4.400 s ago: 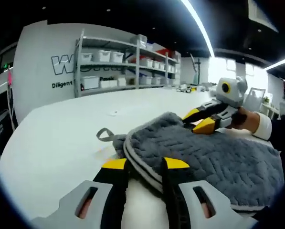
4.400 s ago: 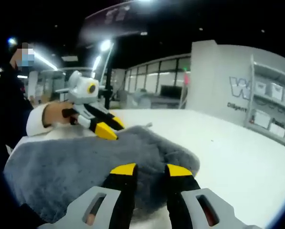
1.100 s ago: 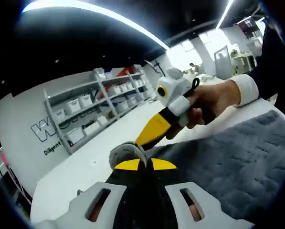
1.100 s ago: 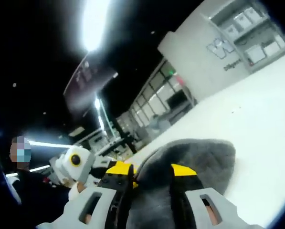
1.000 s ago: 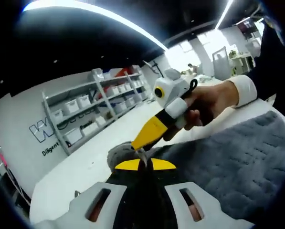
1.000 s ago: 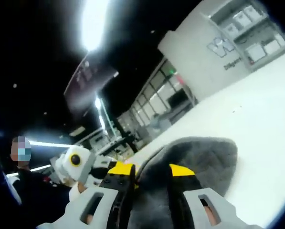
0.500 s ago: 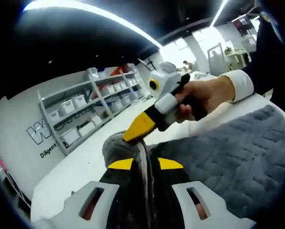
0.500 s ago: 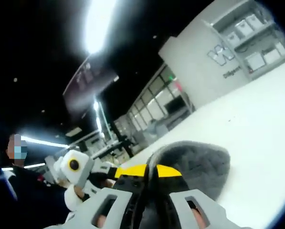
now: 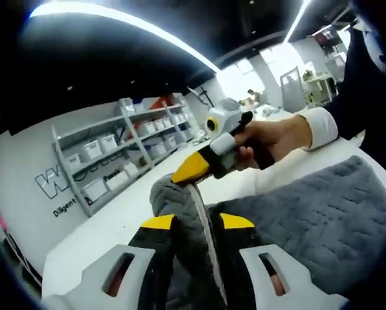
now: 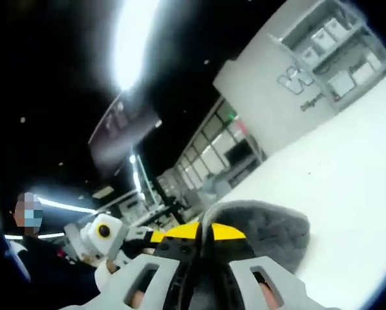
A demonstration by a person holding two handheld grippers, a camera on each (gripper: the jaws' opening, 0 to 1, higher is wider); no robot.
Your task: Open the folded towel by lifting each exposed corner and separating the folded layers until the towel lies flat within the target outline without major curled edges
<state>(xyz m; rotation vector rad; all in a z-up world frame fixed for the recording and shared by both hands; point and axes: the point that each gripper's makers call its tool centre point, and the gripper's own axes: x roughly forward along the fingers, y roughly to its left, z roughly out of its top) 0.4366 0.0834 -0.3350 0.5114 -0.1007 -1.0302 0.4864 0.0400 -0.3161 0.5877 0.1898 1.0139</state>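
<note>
Plainly, one fluffy grey textured towel (image 9: 309,210) is lying on the white table (image 9: 118,223), its length running off to the right. Two grippers are working: the left gripper (image 9: 197,223) and right gripper (image 10: 198,230) are both pinching its raised corner.

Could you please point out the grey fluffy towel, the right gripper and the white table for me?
Grey fluffy towel (image 9: 309,213), left gripper view, on its flat textured top.
Right gripper (image 9: 180,176), left gripper view, at its yellow tips.
White table (image 10: 354,161), right gripper view, on a bare stretch.
</note>
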